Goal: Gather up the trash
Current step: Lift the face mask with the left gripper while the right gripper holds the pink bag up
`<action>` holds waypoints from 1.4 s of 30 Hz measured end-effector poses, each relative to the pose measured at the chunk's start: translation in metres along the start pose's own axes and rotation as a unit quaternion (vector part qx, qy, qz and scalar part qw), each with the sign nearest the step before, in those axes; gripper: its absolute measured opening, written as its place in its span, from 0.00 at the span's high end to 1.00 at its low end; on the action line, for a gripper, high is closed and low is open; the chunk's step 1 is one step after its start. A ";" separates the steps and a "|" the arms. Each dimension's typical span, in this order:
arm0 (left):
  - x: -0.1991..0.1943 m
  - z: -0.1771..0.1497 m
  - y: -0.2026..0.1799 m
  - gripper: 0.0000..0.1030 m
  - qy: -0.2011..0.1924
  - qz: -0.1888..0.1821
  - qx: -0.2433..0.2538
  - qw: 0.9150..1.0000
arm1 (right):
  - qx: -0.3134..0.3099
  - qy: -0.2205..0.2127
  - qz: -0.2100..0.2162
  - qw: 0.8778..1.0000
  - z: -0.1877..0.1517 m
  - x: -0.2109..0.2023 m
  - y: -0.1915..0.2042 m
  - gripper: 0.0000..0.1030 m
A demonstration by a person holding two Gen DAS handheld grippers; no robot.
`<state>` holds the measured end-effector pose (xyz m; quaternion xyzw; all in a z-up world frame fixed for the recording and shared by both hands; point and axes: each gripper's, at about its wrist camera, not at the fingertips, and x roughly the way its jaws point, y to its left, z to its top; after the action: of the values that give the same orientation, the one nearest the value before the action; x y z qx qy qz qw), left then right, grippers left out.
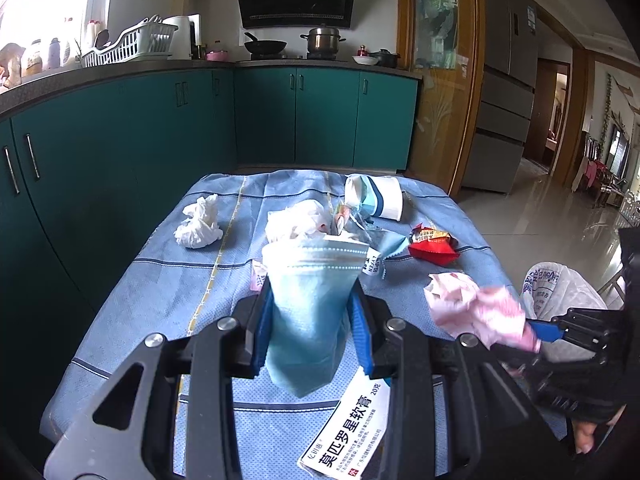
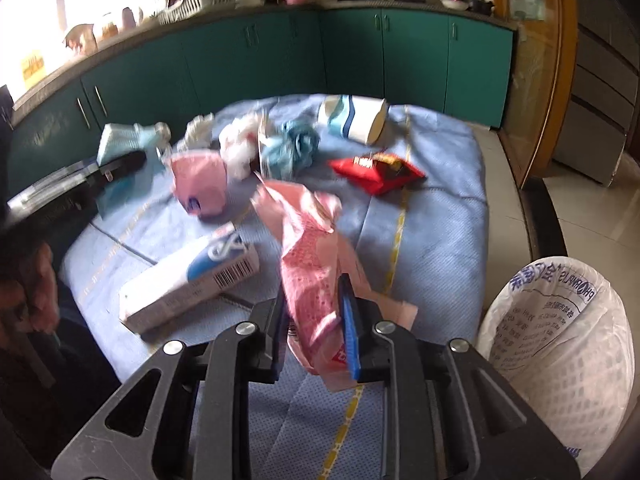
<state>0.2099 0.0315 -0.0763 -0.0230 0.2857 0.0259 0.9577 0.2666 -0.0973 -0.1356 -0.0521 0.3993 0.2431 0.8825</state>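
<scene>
My left gripper (image 1: pixel 312 300) is shut on a pale blue face mask (image 1: pixel 310 276), which stands up between its blue pads above the blue-clothed table (image 1: pixel 160 280). From the right wrist view, that gripper (image 2: pixel 120 164) and the mask (image 2: pixel 120 138) show at the left. A crumpled pink wrapper (image 2: pixel 304 248) fills the gap between the pads of my right gripper (image 2: pixel 314 312) and sticks up, blurred. The left wrist view shows the same wrapper (image 1: pixel 472 304) at the right gripper's (image 1: pixel 536 336) tips, near the table's right edge.
On the cloth lie a white tissue wad (image 1: pixel 200 222), a tipped paper cup (image 1: pixel 376 196), a red snack packet (image 1: pixel 432 244), a pink packet (image 2: pixel 200 184) and a white ointment box (image 2: pixel 188 284). A bin lined with a white bag (image 2: pixel 560 340) stands at the table's right. Green cabinets stand behind.
</scene>
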 end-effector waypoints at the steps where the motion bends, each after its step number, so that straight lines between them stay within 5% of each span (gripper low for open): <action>1: 0.000 0.000 0.001 0.66 0.001 0.000 -0.001 1.000 | -0.006 0.007 -0.009 1.000 -0.002 0.006 0.002 0.50; 2: 0.001 0.000 0.002 0.66 0.003 0.001 -0.002 1.000 | -0.013 0.010 -0.029 0.999 -0.004 0.012 0.004 0.29; 3: 0.002 0.000 0.002 0.66 0.004 0.001 -0.003 1.000 | -0.017 0.010 -0.045 0.999 -0.005 0.017 0.005 0.21; 9: 0.002 0.000 0.005 0.66 0.007 0.002 -0.004 1.000 | -0.020 0.036 -0.039 0.998 -0.006 0.039 0.005 0.21; 10: 0.002 -0.001 0.006 0.66 0.007 0.002 -0.005 1.000 | -0.024 0.037 -0.038 0.998 -0.006 0.040 0.007 0.22; 12: 0.002 -0.001 0.008 0.66 0.007 0.002 -0.007 1.000 | -0.033 0.038 -0.031 0.998 -0.006 0.040 0.011 0.38; 21: 0.003 -0.001 0.008 0.66 0.008 0.007 -0.006 1.000 | -0.052 0.029 -0.004 0.998 -0.005 0.027 0.016 0.70; 42: 0.004 -0.003 0.005 0.66 0.009 0.014 -0.003 1.000 | -0.031 -0.001 0.007 0.999 -0.003 0.002 0.012 0.74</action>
<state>0.2114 0.0362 -0.0813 -0.0218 0.2945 0.0396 0.9546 0.2603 -0.0865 -0.1381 -0.0767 0.3912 0.2618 0.8789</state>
